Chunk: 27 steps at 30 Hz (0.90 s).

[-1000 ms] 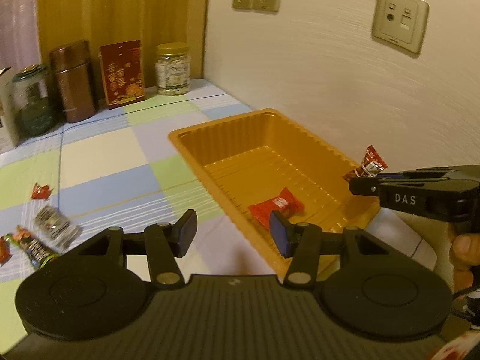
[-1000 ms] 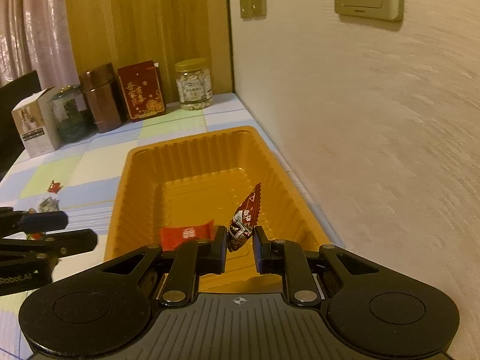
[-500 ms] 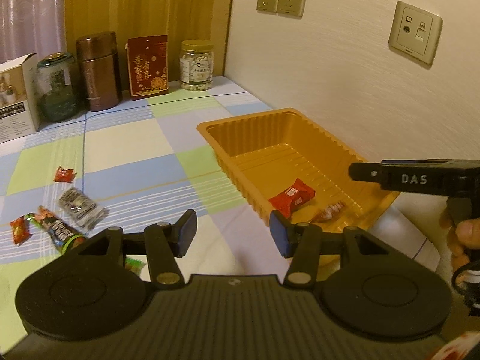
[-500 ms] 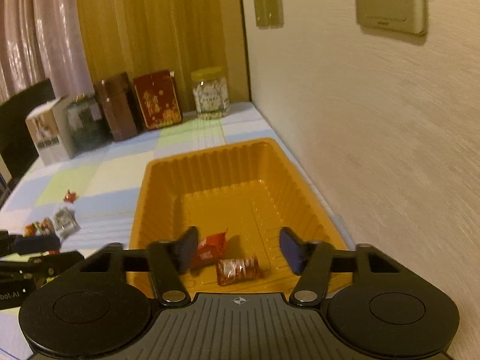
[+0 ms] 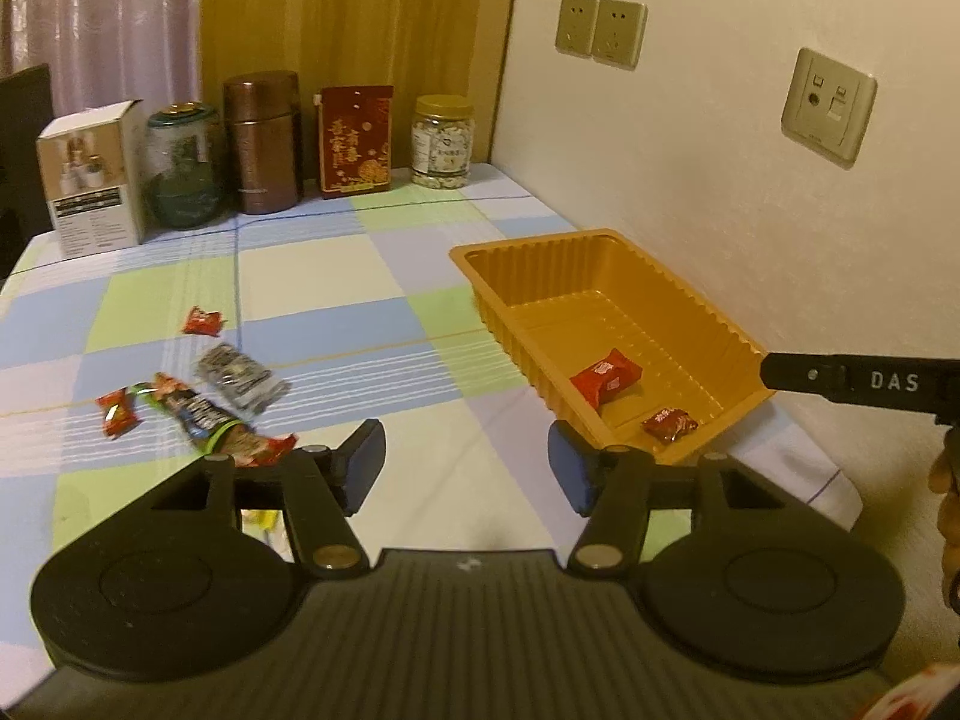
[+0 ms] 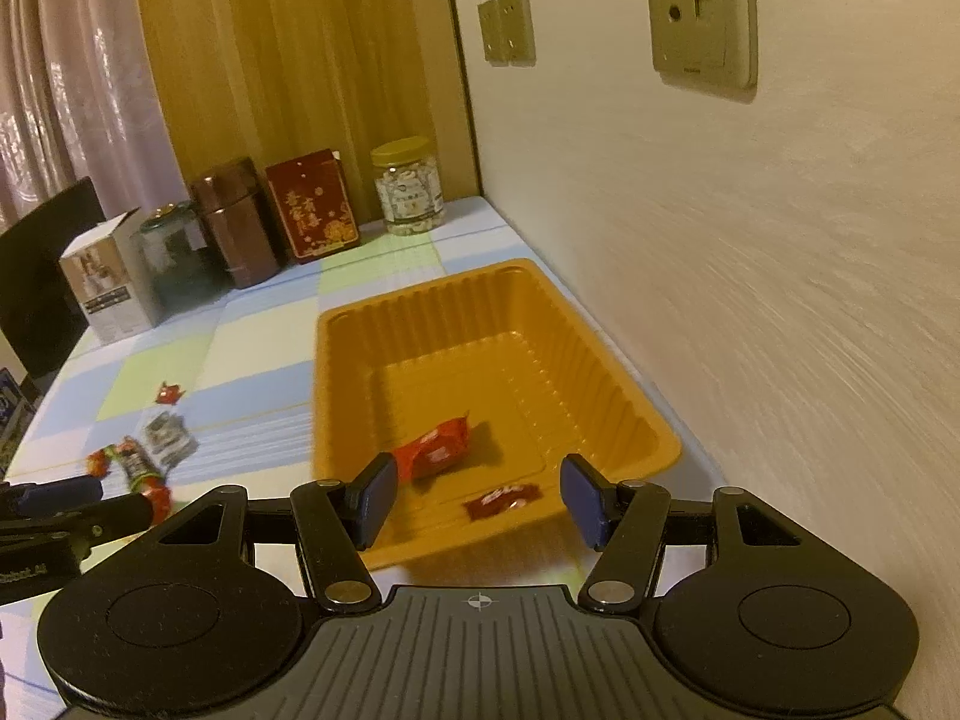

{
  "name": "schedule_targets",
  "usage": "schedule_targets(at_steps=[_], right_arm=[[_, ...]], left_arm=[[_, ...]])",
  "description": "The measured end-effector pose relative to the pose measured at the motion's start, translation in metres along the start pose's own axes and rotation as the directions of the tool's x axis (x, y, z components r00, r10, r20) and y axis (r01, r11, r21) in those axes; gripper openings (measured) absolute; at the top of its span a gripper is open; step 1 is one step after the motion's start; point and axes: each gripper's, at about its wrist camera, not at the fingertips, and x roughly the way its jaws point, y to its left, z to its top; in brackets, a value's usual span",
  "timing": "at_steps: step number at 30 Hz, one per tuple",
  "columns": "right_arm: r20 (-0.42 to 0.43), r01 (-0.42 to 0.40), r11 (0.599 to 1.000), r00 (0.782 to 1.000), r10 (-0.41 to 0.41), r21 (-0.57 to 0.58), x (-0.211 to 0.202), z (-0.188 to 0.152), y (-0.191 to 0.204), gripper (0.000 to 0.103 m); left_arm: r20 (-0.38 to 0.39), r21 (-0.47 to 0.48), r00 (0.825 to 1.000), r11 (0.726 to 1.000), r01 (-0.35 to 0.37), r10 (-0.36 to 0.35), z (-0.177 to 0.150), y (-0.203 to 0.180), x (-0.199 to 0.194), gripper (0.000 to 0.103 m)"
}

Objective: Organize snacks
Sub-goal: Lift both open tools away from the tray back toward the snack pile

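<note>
Snacks (image 5: 210,402) lie loose on the bench (image 5: 390,324), well apart from the tray (image 5: 606,237). Left claw (image 5: 465,468) is opening, right claw (image 6: 477,501) is open; both are empty. Thin wrappers could slip when pinched.

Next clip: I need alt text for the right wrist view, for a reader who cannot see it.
The right tongs stand open and empty over the near end of an orange tray that holds two red snack packets. More wrapped snacks lie loose on the checked tablecloth to the left, with jars and boxes lined up at the far edge.
</note>
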Motion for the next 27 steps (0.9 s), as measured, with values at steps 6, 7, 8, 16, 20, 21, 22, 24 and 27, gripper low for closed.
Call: schedule_targets(at_steps=[6, 7, 8, 16, 20, 21, 22, 24, 27], right_arm=[[0.000, -0.016, 1.000, 1.000, 0.016, 0.003, -0.033, -0.013, 0.024, 0.060], [0.000, -0.018, 1.000, 1.000, 0.018, 0.002, -0.037, -0.015, 0.027, 0.061], [0.000, -0.020, 1.000, 1.000, 0.020, -0.001, -0.041, -0.019, 0.031, 0.061], [-0.013, -0.057, 0.998, 0.998, 0.057, -0.007, -0.061, -0.041, 0.056, 0.061], [-0.019, -0.081, 0.997, 0.997, 0.081, -0.014, -0.066, -0.051, 0.069, 0.061], [-0.022, -0.088, 0.996, 0.996, 0.087, -0.018, -0.067, -0.053, 0.072, 0.061], [-0.024, -0.094, 0.995, 0.995, 0.093, -0.022, -0.068, -0.055, 0.076, 0.061], [-0.025, -0.105, 0.994, 0.994, 0.105, -0.031, -0.070, -0.058, 0.081, 0.061], [-0.024, -0.119, 0.992, 0.993, 0.118, -0.039, -0.072, -0.062, 0.088, 0.061]], left_arm=[[0.014, -0.025, 1.000, 1.000, -0.010, 0.011, -0.011, 0.007, -0.034, 0.062], [0.016, -0.029, 1.000, 0.999, -0.014, 0.015, -0.013, 0.009, -0.039, 0.062], [0.018, -0.033, 1.000, 0.999, -0.018, 0.018, -0.016, 0.010, -0.044, 0.062], [0.027, -0.062, 0.999, 0.997, -0.044, 0.045, -0.037, 0.026, -0.079, 0.065], [0.031, -0.074, 0.996, 0.994, -0.075, 0.078, -0.046, 0.037, -0.095, 0.065], [0.032, -0.079, 0.996, 0.993, -0.084, 0.087, -0.048, 0.041, -0.098, 0.066], [0.034, -0.084, 0.995, 0.992, -0.093, 0.096, -0.050, 0.045, -0.102, 0.066], [0.035, -0.095, 0.993, 0.990, -0.108, 0.111, -0.053, 0.052, -0.107, 0.066], [0.031, -0.107, 0.991, 0.986, -0.129, 0.133, -0.058, 0.061, -0.112, 0.066]])
